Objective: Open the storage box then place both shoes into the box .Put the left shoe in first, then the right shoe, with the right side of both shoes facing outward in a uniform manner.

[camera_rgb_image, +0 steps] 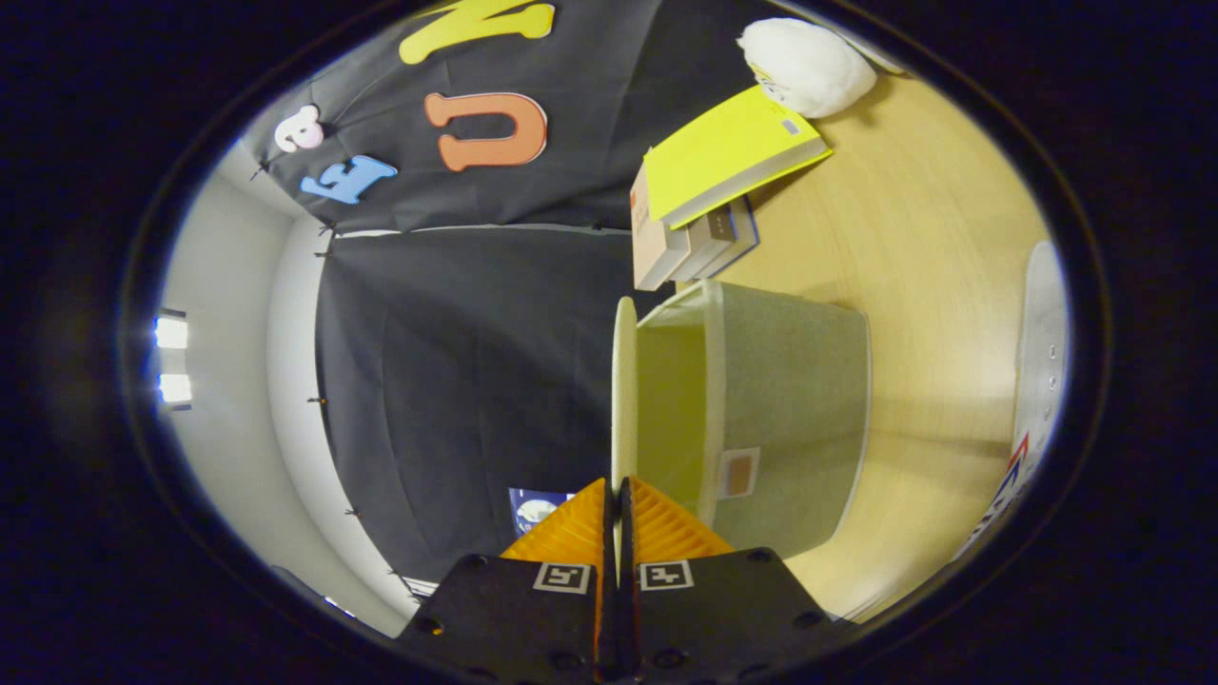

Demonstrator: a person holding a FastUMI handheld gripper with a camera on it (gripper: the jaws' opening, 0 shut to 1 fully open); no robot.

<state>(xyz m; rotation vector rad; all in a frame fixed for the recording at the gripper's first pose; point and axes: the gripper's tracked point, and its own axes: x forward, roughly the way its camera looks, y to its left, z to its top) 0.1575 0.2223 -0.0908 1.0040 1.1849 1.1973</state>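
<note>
Between the two fingers, the gripper [615,509] pinches the thin edge of the storage box's lid [623,400], both fingers pressed nearly together on it. Storage box [790,419] sits just beyond, at one o'clock, on the wooden table [933,285]. Farther off at one o'clock lie stacked books [714,181] and a white plush toy [809,65].

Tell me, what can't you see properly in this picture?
- Inside of the storage box, gripper view: its lid, pinched edge-on by the gripper, and its own wall hide most of it.
- White shoe beyond the box: cut off by the view's edge.
- Lower books under the yellow book: mostly covered.
- White fluffy thing: too blurred to name.
</note>
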